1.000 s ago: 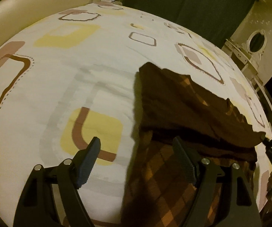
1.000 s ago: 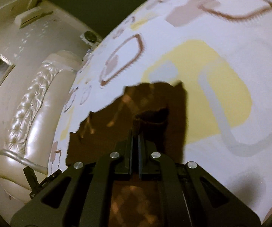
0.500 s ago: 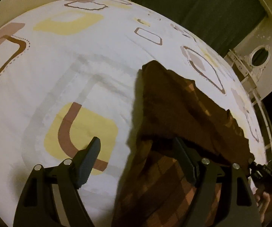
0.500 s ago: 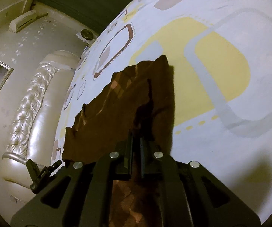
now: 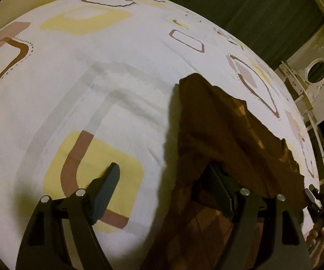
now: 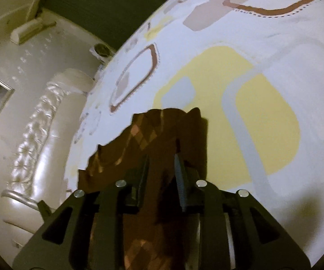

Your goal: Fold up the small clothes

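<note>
A brown checked garment [image 5: 225, 135] lies half folded on a patterned bedsheet [image 5: 94, 78]. The left claw [image 5: 162, 191] gapes wide over its edge. The right claw [image 6: 162, 168] stands slightly parted, cloth between its fingers.

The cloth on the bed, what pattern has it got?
The cloth is dark brown with an orange-tan diamond check, clearest in the right wrist view.

No readable text in either view.
The bedsheet [image 5: 121, 72] carries only printed yellow, brown and grey shapes, and the brown checked garment [image 5: 218, 135], at 3 o'clock from the nearest yellow patch, bears no label, brand or number.
</note>
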The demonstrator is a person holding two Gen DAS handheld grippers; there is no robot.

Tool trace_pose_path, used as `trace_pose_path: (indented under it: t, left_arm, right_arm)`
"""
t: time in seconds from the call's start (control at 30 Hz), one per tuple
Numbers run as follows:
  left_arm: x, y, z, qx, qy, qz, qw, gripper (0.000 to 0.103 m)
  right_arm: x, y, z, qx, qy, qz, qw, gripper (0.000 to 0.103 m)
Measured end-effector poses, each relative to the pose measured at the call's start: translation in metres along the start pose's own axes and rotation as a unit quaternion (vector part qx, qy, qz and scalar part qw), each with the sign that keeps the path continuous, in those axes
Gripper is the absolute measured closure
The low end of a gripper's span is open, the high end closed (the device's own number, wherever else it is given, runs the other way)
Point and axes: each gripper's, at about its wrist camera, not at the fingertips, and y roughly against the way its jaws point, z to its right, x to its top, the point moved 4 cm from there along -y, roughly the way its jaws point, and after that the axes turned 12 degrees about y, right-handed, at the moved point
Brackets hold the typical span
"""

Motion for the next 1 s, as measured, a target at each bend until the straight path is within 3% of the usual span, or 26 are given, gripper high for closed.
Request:
trace_pose_path:
  t: [0.07,0.13,0.3,0.4,0.57,0.7,0.87,0.9,0.97,1.0]
  left_arm:
    - [0.001,-0.001,-0.003,0.008,0.003,0.005,1.0,0.025]
    - [0.004,-0.001,-0.005,0.017,0.008,0.013,0.9997,0.025]
    - [0.003,-0.003,-0.009,0.041,-0.005,0.025,0.9988,0.025]
    - [0.002,-0.003,-0.009,0.044,-0.01,0.025,0.9987,0.025]
    - [0.003,0.0,-0.014,0.031,-0.007,0.018,0.9993,0.025]
    - [0.001,0.001,-0.014,0.032,-0.015,0.019,0.9992,0.025]
    - [0.001,0.003,-0.014,0.035,-0.004,0.024,0.9991,0.026]
    - [0.001,0.003,-0.013,0.037,-0.001,0.025,0.999,0.029]
    - [0.0,0.003,-0.013,0.046,0.002,0.03,0.9985,0.037]
    - [0.0,0.004,-0.013,0.05,0.004,0.031,0.9983,0.039]
  right_arm:
    - [-0.001,-0.01,0.002,-0.001,-0.006,-0.015,1.0,0.079]
    - [-0.002,-0.013,-0.001,-0.004,0.002,-0.023,1.0,0.099]
    - [-0.005,-0.009,-0.001,-0.043,0.029,-0.012,0.999,0.099]
    - [-0.01,-0.016,0.014,-0.031,0.004,-0.02,0.999,0.099]
    - [-0.015,-0.001,0.01,0.005,-0.016,-0.011,1.0,0.095]
    - [-0.03,0.016,0.004,0.021,-0.023,-0.011,0.999,0.077]
    - [-0.04,0.017,0.004,0.029,-0.035,-0.013,0.999,0.077]
    - [-0.04,0.017,0.004,0.026,-0.033,-0.013,0.999,0.079]
    - [-0.04,0.014,0.002,0.022,-0.029,-0.016,0.999,0.098]
    - [-0.041,0.014,0.002,0.02,-0.029,-0.018,0.999,0.098]
